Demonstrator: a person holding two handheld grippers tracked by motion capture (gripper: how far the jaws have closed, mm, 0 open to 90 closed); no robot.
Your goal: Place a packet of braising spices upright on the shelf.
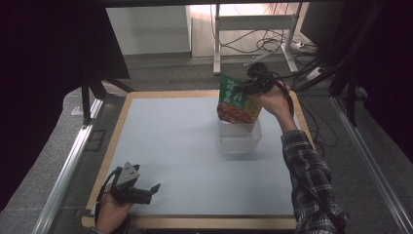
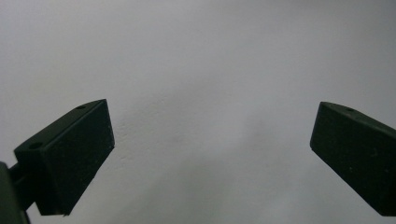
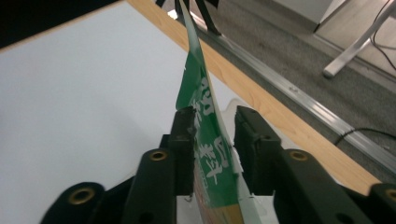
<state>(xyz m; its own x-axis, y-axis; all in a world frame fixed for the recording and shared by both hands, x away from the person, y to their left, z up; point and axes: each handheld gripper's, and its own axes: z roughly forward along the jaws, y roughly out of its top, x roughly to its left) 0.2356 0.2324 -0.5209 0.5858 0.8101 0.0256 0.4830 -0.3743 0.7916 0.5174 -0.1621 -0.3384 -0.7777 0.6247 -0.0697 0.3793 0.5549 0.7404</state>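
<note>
The left gripper (image 1: 146, 191) rests on the table (image 1: 170, 146) well left of and nearer the person than the clear plastic box (image 1: 239, 137); its jaws stand wide apart with nothing between them, and the left gripper view looks past the two black pads (image 2: 70, 158) at bare grey tabletop. The clear plastic box sits toward the far right of the table, and the green food pouch (image 1: 237, 101) stands in its open top, lower edge down inside and upper part rising above the rim and leaning slightly away to the left. Just right of the box, the right gripper (image 1: 254, 87) reaches the pouch's top right corner from the person's raised right hand (image 1: 275, 103). In the right gripper view the pouch (image 3: 205, 135) runs edge-on between the two jaws, which stand narrowly parted: it lies against the left one, while a gap shows before the right pad (image 3: 250, 135), so the grip looks slackened rather than clamped. The pouch seems light, thin and flexible, with a glossy skin that would likely slide under a weak pinch; the flat sealed top edge or corner looks the best place to hold it, since the middle would buckle. Its long axis runs roughly vertical above the box, printed face toward the person, white lettering reading top to bottom.
</note>
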